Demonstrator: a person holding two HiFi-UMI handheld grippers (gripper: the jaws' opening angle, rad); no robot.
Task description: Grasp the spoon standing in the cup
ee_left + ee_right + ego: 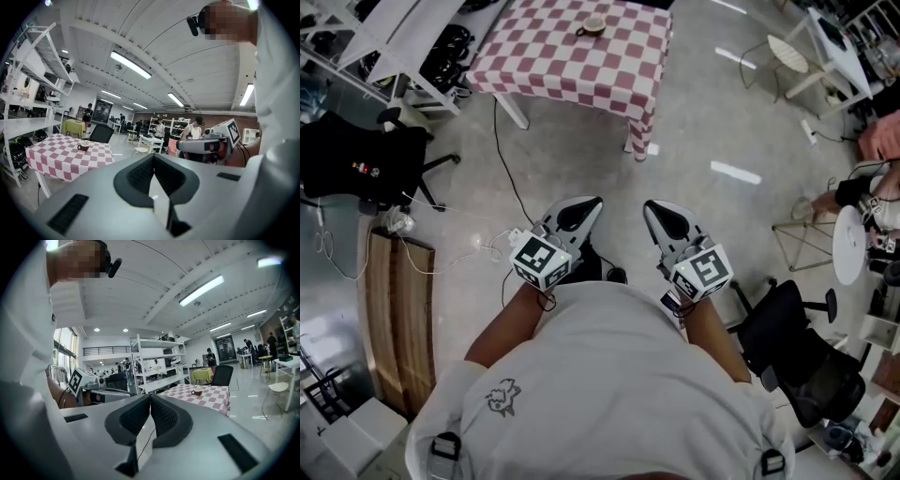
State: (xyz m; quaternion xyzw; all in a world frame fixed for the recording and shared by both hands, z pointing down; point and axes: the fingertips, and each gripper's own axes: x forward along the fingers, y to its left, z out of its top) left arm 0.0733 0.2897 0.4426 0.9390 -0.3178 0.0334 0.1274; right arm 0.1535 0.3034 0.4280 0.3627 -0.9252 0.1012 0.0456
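Note:
A small brown cup [592, 26] stands on a table with a red-and-white checked cloth [572, 66], far ahead of me across the floor. A thin spoon handle [87, 142] sticks up from the cup [83, 146] in the left gripper view. The right gripper view shows the cup [197, 392] as only a small shape. My left gripper [584, 206] and right gripper [656, 210] are held side by side at waist height, well short of the table. Both are shut with nothing between the jaws.
A black chair [366, 159] stands at the left and another [797, 356] at the right. A wooden bench [398, 319] lies low left, with cables [511, 178] trailing on the floor. White shelving [394, 37] flanks the table. A round white table [848, 246] is at the right.

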